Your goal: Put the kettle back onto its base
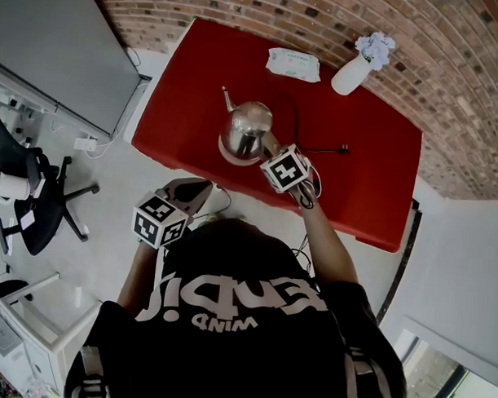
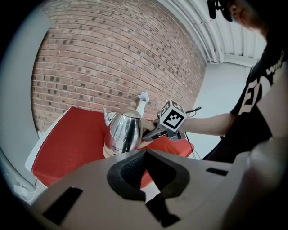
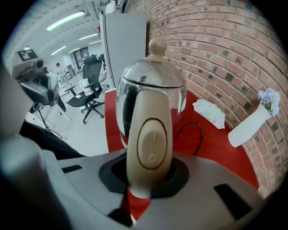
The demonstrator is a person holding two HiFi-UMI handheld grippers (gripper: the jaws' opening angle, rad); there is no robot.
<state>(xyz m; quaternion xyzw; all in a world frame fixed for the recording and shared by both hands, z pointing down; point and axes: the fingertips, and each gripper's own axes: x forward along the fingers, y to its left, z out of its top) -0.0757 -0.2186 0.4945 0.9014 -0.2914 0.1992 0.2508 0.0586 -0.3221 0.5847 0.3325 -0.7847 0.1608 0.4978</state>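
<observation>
Two jaws of our right gripper (image 3: pixel 148 175) are clamped on the cream handle (image 3: pixel 150 134) of the kettle (image 1: pixel 247 127). The kettle stands on the red table (image 1: pixel 363 190), on or just over its pale base (image 2: pixel 109 152); we cannot tell whether it has seated fully. We judge the steel body stiff, smooth and slippery, and heavy if it holds water. That makes the handle the one sound place to hold it, with the weight hanging forward of our grip. Our left gripper (image 2: pixel 146 173) has its jaws together on nothing, back off the table's near edge. The tabletop looks flat and level, and a black cord (image 1: pixel 339 148) trails beside the base. A white vase (image 1: pixel 351 74) and a wipes pack (image 1: pixel 293 63) sit well apart by the brick wall (image 1: pixel 464 120).
</observation>
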